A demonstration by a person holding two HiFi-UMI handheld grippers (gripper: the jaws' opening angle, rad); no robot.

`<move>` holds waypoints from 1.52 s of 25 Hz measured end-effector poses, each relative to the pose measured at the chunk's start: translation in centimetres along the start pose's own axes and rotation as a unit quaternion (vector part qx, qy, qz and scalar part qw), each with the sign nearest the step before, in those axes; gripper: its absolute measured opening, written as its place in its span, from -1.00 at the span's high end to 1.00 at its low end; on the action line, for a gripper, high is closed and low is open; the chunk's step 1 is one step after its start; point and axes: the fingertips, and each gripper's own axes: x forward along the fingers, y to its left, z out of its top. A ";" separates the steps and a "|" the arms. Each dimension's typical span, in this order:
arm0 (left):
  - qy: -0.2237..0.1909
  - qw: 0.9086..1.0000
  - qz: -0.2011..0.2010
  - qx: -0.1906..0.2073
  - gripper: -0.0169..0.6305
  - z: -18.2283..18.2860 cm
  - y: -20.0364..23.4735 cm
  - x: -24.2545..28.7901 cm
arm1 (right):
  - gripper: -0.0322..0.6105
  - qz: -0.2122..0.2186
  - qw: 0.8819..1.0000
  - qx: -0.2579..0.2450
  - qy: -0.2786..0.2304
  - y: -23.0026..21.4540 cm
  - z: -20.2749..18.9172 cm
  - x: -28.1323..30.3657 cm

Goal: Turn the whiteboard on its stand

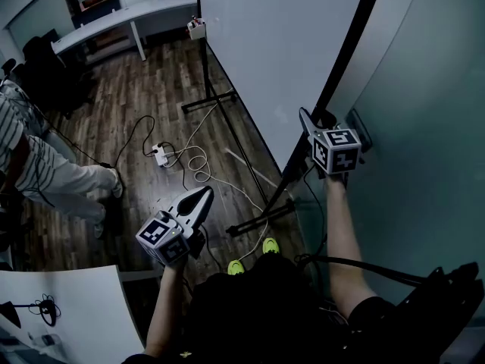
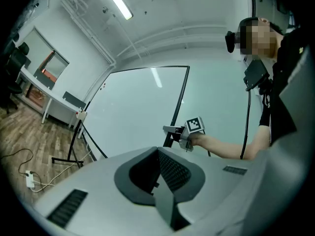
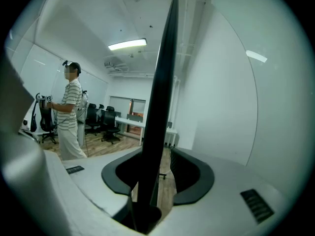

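Right, head view: whiteboard (image 1: 265, 51) fills the upper middle, right gripper (image 1: 309, 120) at its black edge (image 1: 345, 59), mid-right. Left gripper view: left gripper (image 2: 157, 150) pinched together, empty, lower centre. Right gripper view: jaws slack around that edge, so I'd clamp firmly before swinging.

we have the whiteboard (image 1: 280, 51) upright on its stand (image 1: 258, 220) to our right, its near edge between the jaws of the right gripper (image 1: 311, 120). the left gripper (image 1: 201, 197) sits lower left, well apart from the board. a power strip (image 1: 160, 154) lies on the floor (image 1: 151, 89) left of the stand. a table (image 1: 114, 23) stands behind, a person (image 1: 45, 173) far left.
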 end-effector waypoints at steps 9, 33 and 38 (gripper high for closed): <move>0.009 1.000 -0.017 -0.002 0.91 -0.6 -0.6 1.1 | 0.36 0.004 1.000 0.001 -0.013 0.4 -0.8 -2.8; 0.031 0.998 -0.055 -0.003 0.91 -1.5 -2.2 3.3 | 0.90 0.069 0.998 0.012 0.005 6.2 -4.9 -8.7; 0.034 0.998 -0.048 -0.005 0.91 -2.0 -3.4 3.2 | 0.90 0.111 0.994 0.019 0.014 8.6 -6.4 -9.4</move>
